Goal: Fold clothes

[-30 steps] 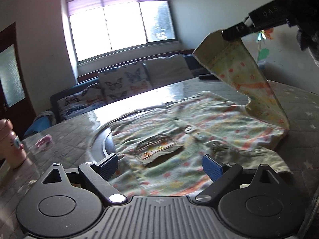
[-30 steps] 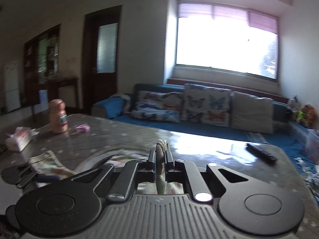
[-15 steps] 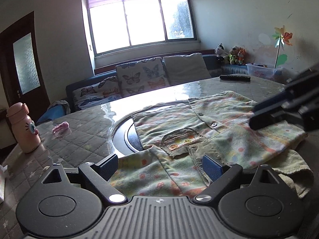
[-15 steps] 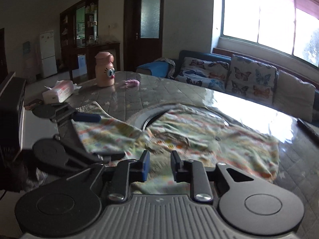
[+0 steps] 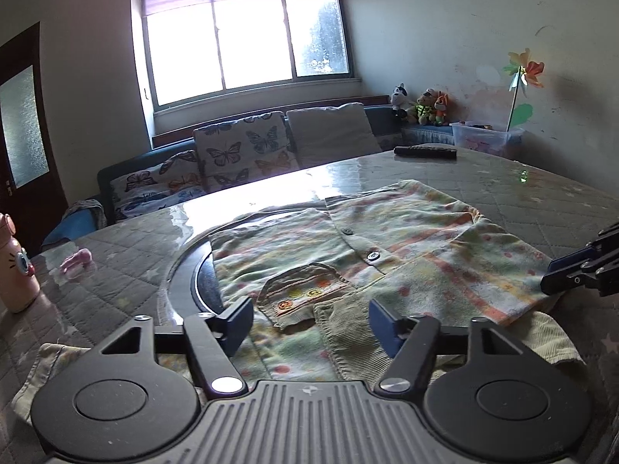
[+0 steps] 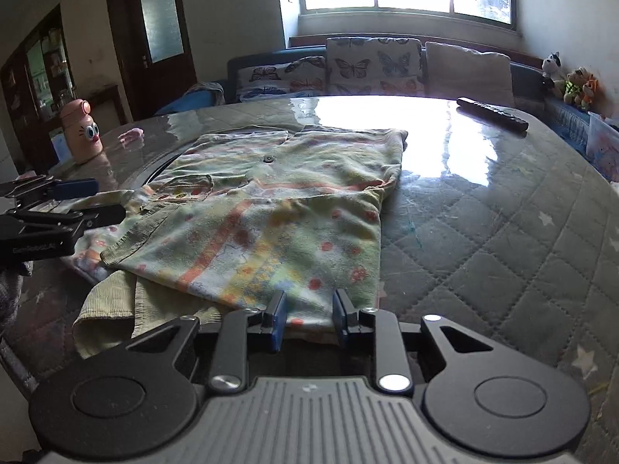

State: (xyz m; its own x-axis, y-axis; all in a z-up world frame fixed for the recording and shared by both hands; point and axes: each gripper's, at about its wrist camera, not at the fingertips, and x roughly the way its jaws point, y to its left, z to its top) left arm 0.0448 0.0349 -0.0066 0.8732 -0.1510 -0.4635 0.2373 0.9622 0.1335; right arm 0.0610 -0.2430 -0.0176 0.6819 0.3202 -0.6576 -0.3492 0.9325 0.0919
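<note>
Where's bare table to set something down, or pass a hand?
Widest free patch: the quilted table between the shirt and the remote. A smaller gap lies between shirt and pink bottle, though a small pink item sits there. Crowded along the near edge, where the left claw and right claw hover over cloth.

Bare table [image 6: 483, 232] right of shirt [image 6: 278, 208]

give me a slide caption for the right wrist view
Right gripper open over the folded sleeve of the printed shirt on the quilted table.
</note>
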